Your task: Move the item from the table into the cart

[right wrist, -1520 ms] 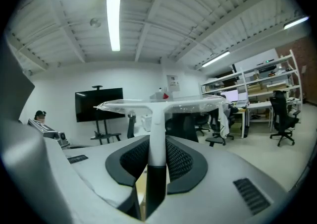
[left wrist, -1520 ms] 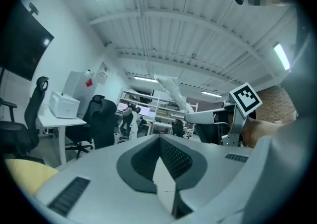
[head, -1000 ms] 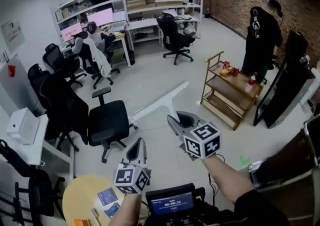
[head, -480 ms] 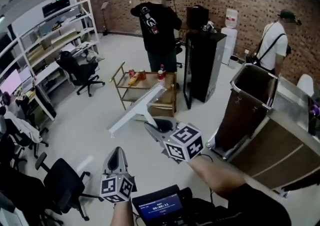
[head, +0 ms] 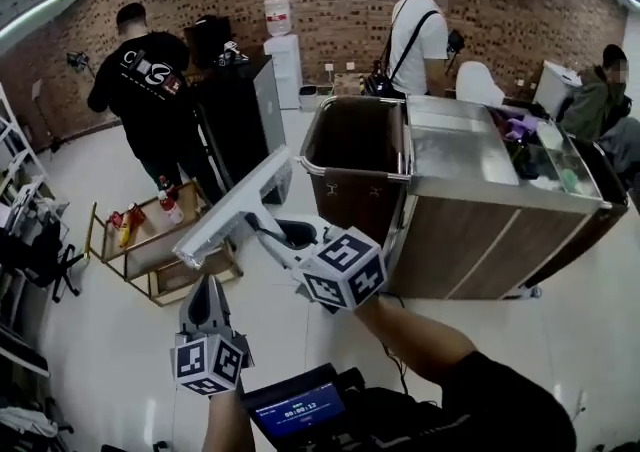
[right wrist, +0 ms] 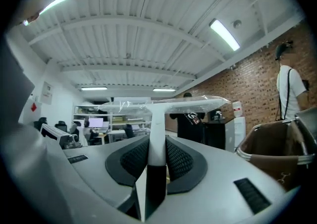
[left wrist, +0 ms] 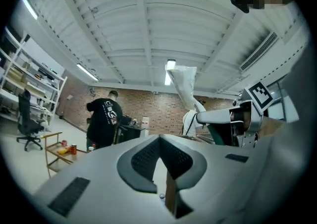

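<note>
White plastic-wrapped T-bar [head: 235, 212], clamped by its stem in the right gripper [head: 272, 238], sits just left of the cart [head: 352, 205]. It looks light, stiff and slippery. The left gripper [head: 207, 292] is closed and empty.

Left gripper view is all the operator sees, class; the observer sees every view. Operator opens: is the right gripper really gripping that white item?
Observer: Yes; the right gripper view shows the right gripper shut on the stem of the white T-shaped item.
Operator: Where is the bin?
Observer: In the head view the brown bin stands beside the item's far end, its top open.
Operator: Is the item over it?
Observer: Not yet; the head view shows the item left of the bin's rim, overlapping none of the opening.
</note>
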A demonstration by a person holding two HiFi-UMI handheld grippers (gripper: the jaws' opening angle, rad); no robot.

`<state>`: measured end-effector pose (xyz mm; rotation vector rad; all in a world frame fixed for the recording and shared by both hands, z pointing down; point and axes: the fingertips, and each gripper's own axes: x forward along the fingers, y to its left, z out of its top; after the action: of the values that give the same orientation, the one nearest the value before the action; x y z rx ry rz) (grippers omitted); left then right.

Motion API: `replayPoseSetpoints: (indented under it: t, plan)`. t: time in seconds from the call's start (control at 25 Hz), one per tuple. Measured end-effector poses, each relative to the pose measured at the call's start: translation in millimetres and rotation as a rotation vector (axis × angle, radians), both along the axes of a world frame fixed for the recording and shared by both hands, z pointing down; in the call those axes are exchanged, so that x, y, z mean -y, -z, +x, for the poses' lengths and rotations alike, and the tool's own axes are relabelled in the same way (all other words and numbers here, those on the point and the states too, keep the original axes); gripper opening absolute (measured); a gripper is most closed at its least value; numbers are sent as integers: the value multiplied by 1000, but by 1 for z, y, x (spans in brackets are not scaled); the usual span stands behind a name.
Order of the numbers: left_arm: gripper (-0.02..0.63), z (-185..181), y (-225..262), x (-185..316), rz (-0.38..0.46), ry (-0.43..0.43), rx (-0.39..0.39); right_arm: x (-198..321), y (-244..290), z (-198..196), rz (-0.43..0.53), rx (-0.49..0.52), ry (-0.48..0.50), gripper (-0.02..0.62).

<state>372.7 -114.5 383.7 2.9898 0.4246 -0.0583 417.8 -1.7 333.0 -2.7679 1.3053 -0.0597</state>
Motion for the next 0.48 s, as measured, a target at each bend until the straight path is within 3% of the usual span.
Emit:
replayPoseSetpoints:
  t: [0.28, 0.48]
  plan:
    - [15, 96, 35, -77, 13, -301, -75, -77, 26, 66, -2, -25, -269, 66]
    - [15, 139, 47, -155, -6, -468, -103, -174, 29, 91, 9, -15, -469, 66]
